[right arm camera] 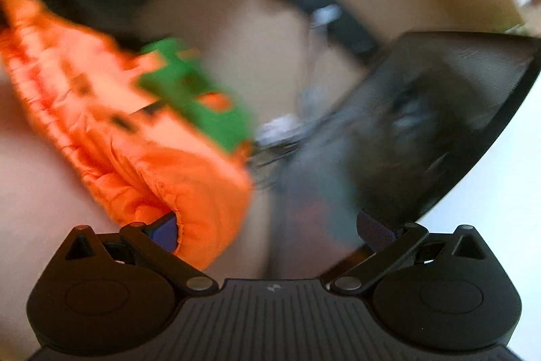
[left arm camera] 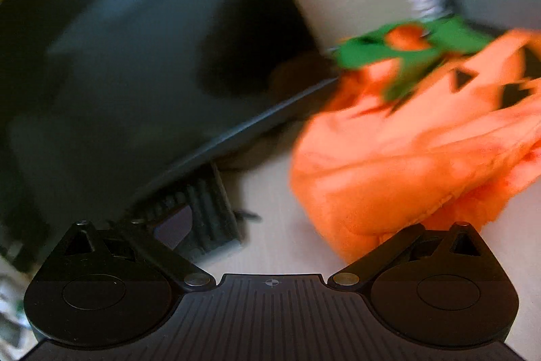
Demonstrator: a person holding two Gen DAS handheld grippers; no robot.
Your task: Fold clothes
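Both sets of jaws stand wide apart and grip nothing. The left gripper hovers over a pale table, one orange pumpkin costume with green leaves heaped just to its right. The right gripper has the costume at its left finger. A dark screen crowds the left side, blurred.

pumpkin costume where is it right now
The orange pumpkin costume lies crumpled on the pale table, right of the dark monitor in the left wrist view, lower left in the right wrist view.
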